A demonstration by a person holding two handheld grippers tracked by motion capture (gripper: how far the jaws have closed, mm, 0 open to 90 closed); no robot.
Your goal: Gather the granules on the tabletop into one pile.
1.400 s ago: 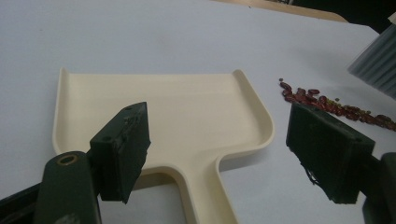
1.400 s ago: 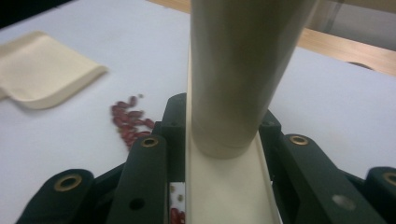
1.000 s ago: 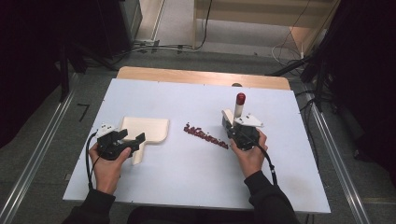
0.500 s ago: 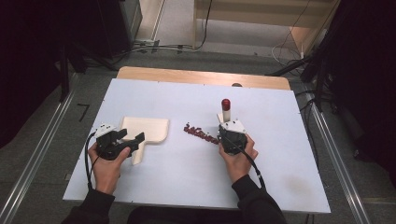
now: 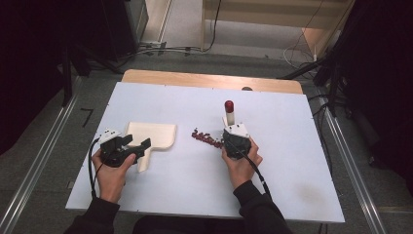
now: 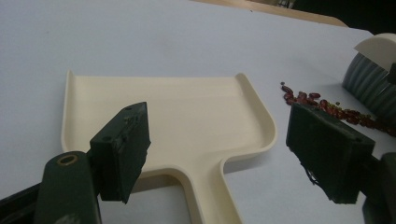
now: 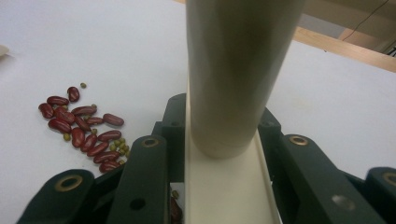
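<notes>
A cream dustpan (image 5: 152, 134) (image 6: 168, 112) lies flat on the white table (image 5: 292, 161), left of centre. My left gripper (image 5: 138, 145) (image 6: 219, 154) is open, one jaw on each side of the dustpan's handle, not closed on it. A small heap of red beans (image 5: 207, 138) (image 7: 84, 126) (image 6: 327, 107) with a few green ones lies mid-table. My right gripper (image 5: 235, 139) (image 7: 219, 186) is shut on a cream brush (image 7: 233, 70) with a red-tipped handle (image 5: 229, 112) that stands upright. The brush's grey bristles (image 6: 373, 88) rest at the right end of the beans.
A wooden strip (image 5: 209, 80) runs along the table's far edge. Metal rails (image 5: 39, 161) flank the table on the floor, and cables lie on the floor beyond it. Bare white tabletop spreads to the right of the brush and in front of both hands.
My right gripper has carried the brush leftward across the table up to the right end of the beans. The left gripper and dustpan have stayed put.
</notes>
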